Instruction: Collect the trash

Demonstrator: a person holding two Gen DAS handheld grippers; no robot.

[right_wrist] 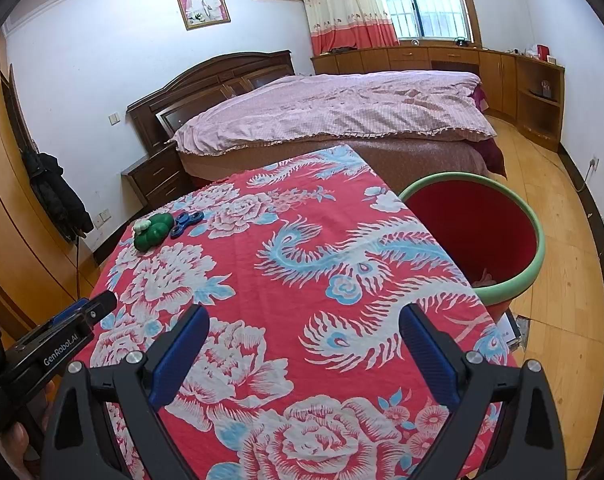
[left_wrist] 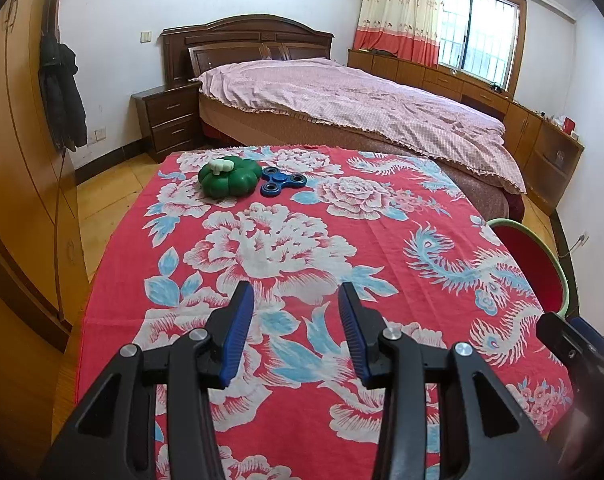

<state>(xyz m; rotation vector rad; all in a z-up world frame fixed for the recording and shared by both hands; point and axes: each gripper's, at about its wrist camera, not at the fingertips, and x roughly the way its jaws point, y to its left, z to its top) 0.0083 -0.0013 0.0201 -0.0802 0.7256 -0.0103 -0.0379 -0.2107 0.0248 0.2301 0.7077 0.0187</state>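
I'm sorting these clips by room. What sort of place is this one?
A home bedroom, almost certainly. A made bed with a wooden headboard fills the back, a nightstand stands beside it, and a wardrobe lines the left wall. The work table with its floral cloth sits at the bed's foot.

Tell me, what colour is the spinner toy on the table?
Blue three-armed fidget spinner; clearest in the left wrist view.

"GenRobot.AI" on left gripper (right_wrist: 102,307) body; smaller label there unreadable.
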